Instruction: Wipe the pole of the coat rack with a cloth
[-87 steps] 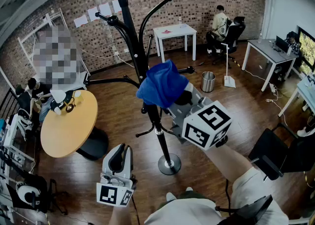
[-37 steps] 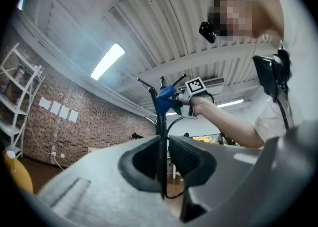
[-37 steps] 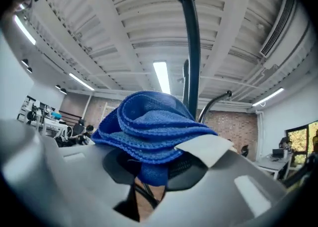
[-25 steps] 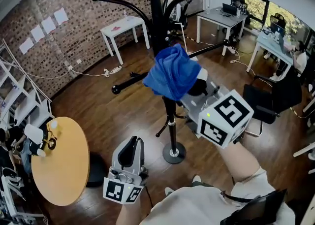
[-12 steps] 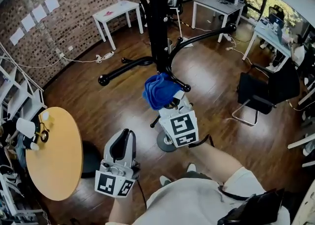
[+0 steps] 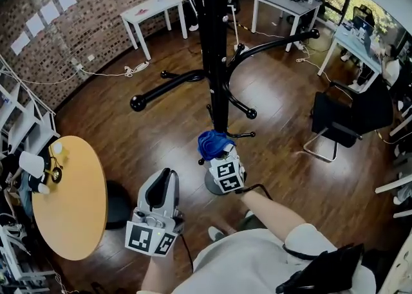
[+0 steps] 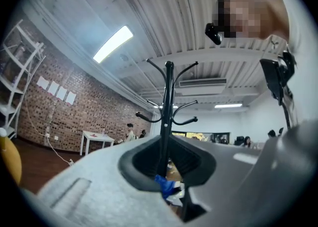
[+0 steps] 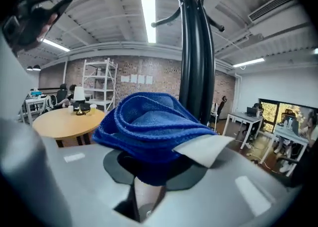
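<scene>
Right hand-held gripper (image 6: 219,152) pinches one cloth (image 6: 211,141), seemingly against pole (image 6: 214,61).

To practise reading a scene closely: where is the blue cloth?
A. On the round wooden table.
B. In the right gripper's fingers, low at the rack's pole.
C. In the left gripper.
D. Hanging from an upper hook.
B: the blue cloth is clamped in the right gripper, which holds it low at the black pole.

Coat rack (image 6: 214,61) on wood floor (image 6: 129,133)
</scene>
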The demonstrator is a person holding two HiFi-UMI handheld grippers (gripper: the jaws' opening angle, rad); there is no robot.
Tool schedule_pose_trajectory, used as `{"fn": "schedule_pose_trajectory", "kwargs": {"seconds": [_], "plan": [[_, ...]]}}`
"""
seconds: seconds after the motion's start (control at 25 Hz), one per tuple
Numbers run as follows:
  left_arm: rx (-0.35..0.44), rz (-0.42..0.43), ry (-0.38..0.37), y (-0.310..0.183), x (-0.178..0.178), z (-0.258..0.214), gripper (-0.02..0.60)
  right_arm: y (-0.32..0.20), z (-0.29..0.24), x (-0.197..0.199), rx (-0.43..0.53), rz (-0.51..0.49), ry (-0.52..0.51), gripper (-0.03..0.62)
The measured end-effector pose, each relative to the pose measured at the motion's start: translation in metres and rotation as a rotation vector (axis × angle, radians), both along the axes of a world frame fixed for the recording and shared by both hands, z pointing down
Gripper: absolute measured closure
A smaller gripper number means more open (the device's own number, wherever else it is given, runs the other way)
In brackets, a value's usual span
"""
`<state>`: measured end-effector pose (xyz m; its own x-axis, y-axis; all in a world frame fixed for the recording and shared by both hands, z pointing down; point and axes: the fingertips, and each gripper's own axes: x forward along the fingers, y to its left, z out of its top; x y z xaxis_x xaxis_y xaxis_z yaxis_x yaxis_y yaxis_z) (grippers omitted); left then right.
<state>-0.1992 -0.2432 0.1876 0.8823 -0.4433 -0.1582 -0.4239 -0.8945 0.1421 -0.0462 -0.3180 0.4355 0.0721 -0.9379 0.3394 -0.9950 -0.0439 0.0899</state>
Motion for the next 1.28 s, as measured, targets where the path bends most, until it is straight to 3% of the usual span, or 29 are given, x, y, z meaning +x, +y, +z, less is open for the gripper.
{"fn": "schedule_pose_trajectory", "kwargs": {"seconds": [0.12,0.24,0.32,0.48,0.6,0.72,0.92,1.0,1.12,1.2,1.28], "plan": [[0.004,-0.003,-0.025,0.002,0.01,0.002,0.535,0.006,-0.013,-0.005,0.058,-0.036,-0.042,0.499],[0.008,-0.037,-0.044,0.009,0.023,0.003,0.535,0.037,-0.08,-0.01,0.21,-0.155,-0.076,0.499],[0.017,-0.074,-0.055,0.013,0.039,0.004,0.535,0.062,-0.13,0.003,0.291,-0.269,-0.083,0.499],[0.022,-0.191,-0.064,0.008,0.076,0.007,0.535,0.08,-0.197,0.057,0.389,-0.544,-0.194,0.499],[0.003,-0.269,-0.042,0.011,0.101,0.011,0.535,0.06,-0.234,0.082,0.418,-0.748,-0.157,0.499],[-0.011,-0.342,-0.029,0.018,0.129,0.019,0.535,0.028,-0.254,0.086,0.382,-0.942,-0.163,0.499],[-0.013,-0.501,0.012,0.037,0.158,0.022,0.535,0.007,-0.228,0.079,0.268,-1.159,-0.238,0.499],[-0.028,-0.534,0.001,0.051,0.162,0.024,0.535,0.009,-0.189,0.073,0.187,-1.212,-0.221,0.499],[-0.059,-0.604,-0.029,0.067,0.154,0.042,0.535,0.013,-0.089,0.062,0.02,-1.248,-0.115,0.499],[-0.067,-0.641,-0.039,0.075,0.146,0.051,0.535,0.009,-0.028,0.055,-0.074,-1.232,-0.12,0.497],[-0.062,-0.664,-0.048,0.082,0.142,0.054,0.535,0.008,0.0,0.05,-0.104,-1.212,-0.171,0.494]]}}
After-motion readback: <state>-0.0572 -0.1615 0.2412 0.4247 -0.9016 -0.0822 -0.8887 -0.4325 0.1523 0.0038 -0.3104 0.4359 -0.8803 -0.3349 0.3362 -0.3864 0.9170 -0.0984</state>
